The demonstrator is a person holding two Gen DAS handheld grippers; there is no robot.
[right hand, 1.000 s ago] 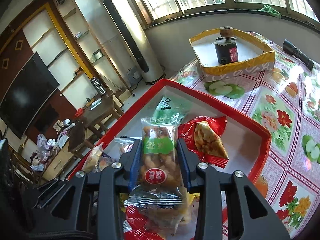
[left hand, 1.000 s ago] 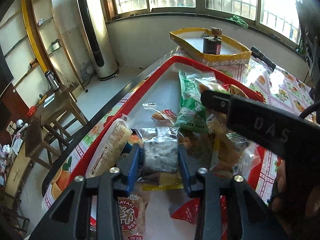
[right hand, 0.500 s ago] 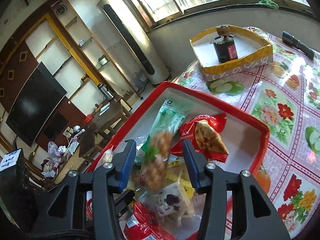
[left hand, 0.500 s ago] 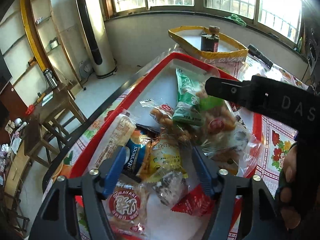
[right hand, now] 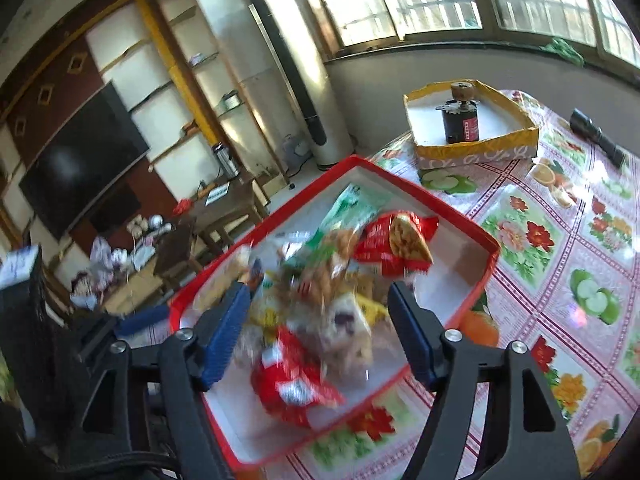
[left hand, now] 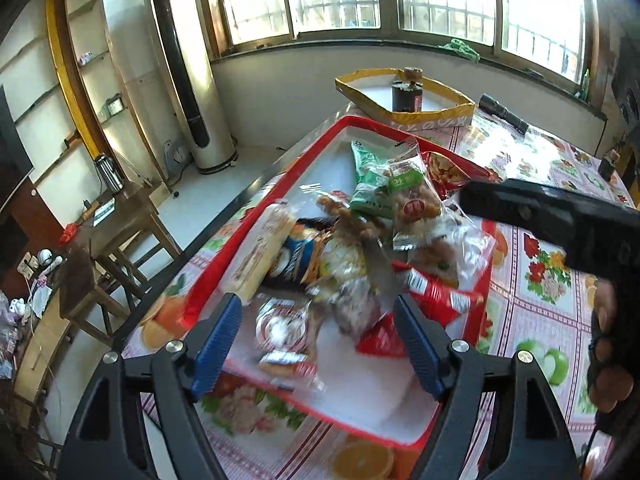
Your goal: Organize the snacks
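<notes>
A red-rimmed white tray [left hand: 362,124] lies on the flowered tablecloth and holds a heap of snack packets [left hand: 344,256]. Among them are a green packet [left hand: 370,178], a clear fried-dough packet [left hand: 412,204] and red packets [left hand: 430,294]. My left gripper [left hand: 316,340] is open and empty above the tray's near end. My right gripper [right hand: 318,330] is open and empty above the heap [right hand: 320,300] in the tray [right hand: 452,216]. The right gripper's black body [left hand: 560,220] shows at the right of the left wrist view.
A yellow-edged box [left hand: 400,98] with a dark jar [left hand: 407,94] stands beyond the tray; it also shows in the right wrist view [right hand: 472,148]. A black torch [left hand: 504,114] lies on the cloth to its right. The table edge runs along the tray's left side.
Both grippers opened and dropped their packets into the tray: the left a dark-speckled clear packet, the right the fried-dough packet. Both have pulled back and up from the heap.
</notes>
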